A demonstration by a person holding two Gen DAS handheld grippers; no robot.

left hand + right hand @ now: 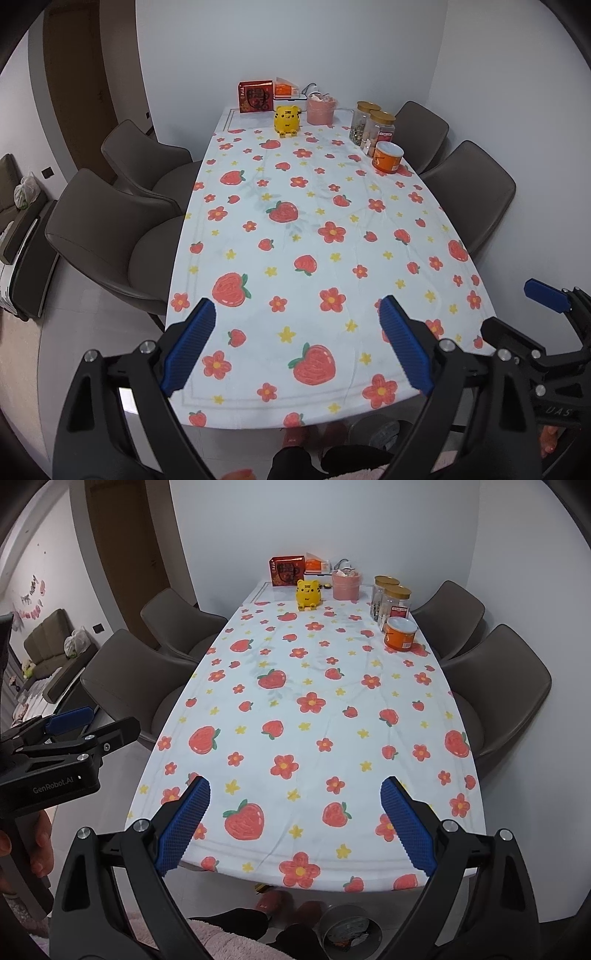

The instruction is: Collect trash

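Observation:
My left gripper [297, 306] is open and empty above the near end of a table [317, 240] with a strawberry-print cloth. My right gripper [295, 786] is open and empty too, over the same near end [314, 731]. A grey trash bin [349, 928] with scraps inside stands on the floor under the near table edge; its rim also shows in the left wrist view [384, 430]. A pink tub [320, 108] holding crumpled scraps stands at the far end [345, 584]. I see no loose trash on the cloth.
At the far end stand a red box [255, 96], a yellow tiger toy [286, 120], two gold-lidded jars [373, 125] and an orange can [388, 157]. Brown chairs flank the table, two to the left [110, 236] and two to the right [472, 192]. A sofa [48, 653] stands far left.

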